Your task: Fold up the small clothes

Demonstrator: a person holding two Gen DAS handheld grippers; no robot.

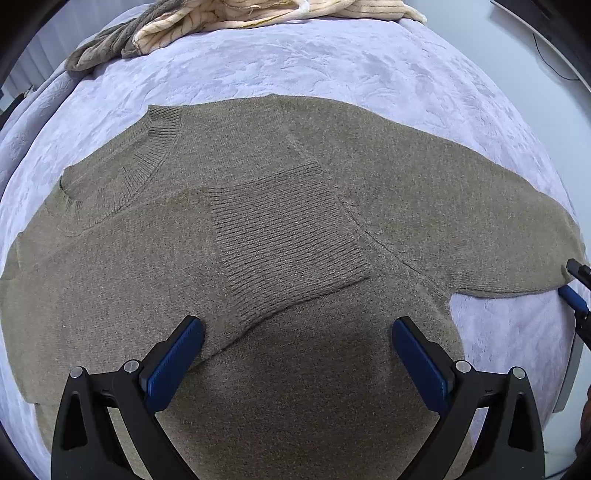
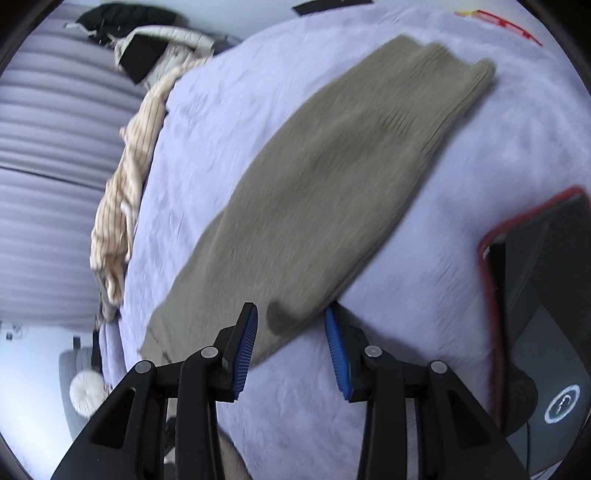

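Left tongs (image 1: 297, 332) wide apart over sweater (image 1: 258, 229); right tongs (image 2: 291, 314) part-open, empty

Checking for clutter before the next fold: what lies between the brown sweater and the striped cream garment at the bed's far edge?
Only bare lavender bedspread lies between the brown sweater and the striped cream garment, clearest in the left wrist view.

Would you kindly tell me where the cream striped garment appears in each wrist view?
Left wrist: cream striped garment bunched along the top edge, beyond the brown sweater.
Right wrist: it hangs down the bed's left edge.
Shared landmark: the lilac bedspread.
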